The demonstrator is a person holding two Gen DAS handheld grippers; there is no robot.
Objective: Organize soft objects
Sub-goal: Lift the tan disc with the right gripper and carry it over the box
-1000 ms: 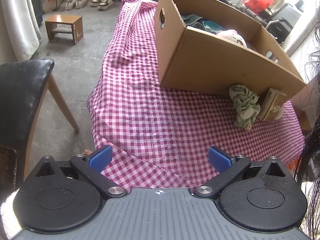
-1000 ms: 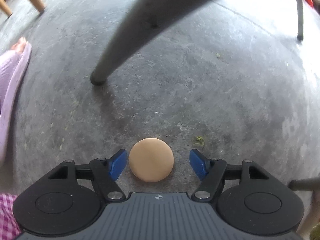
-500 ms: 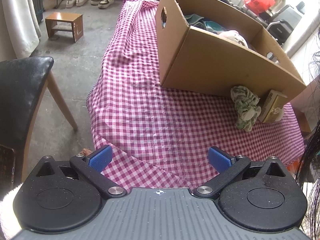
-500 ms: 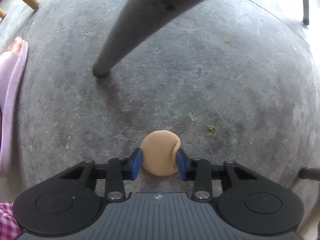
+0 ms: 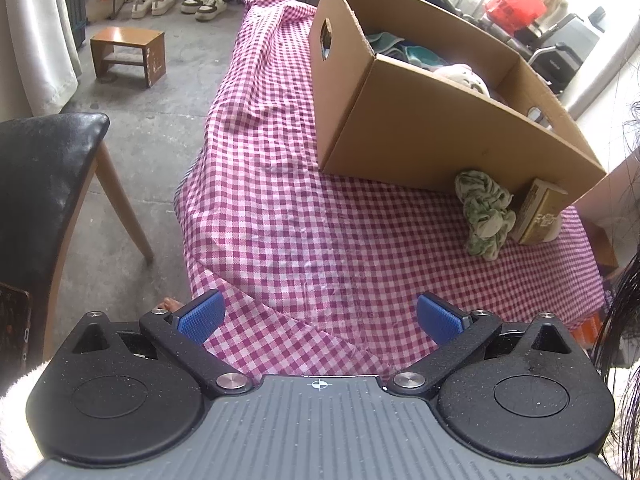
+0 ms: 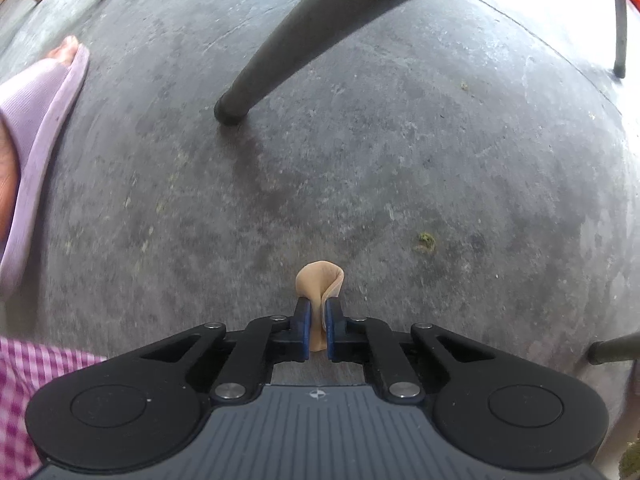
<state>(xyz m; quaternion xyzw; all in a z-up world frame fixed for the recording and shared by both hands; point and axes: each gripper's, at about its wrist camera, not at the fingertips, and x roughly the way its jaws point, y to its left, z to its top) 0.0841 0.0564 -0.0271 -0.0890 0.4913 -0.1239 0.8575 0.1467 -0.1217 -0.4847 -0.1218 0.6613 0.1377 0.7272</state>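
Biggest change is on the right wrist view: the right gripper [image 6: 316, 326] was sitting spread around the tan pad [image 6: 319, 286] flat on the concrete floor [image 6: 360, 160], and now its jaws are pinching that pad so it's folding up between them. That view is also showing a slipper [image 6: 36, 120] and a chair leg [image 6: 288, 52]. The left wrist view isn't changing: the left gripper [image 5: 318, 316] is hanging with jaws spread and empty over the checkered worktop [image 5: 300, 220], with the cardboard box [image 5: 420, 132], green cloth [image 5: 486, 216] and small carton [image 5: 540, 212] only visible there.
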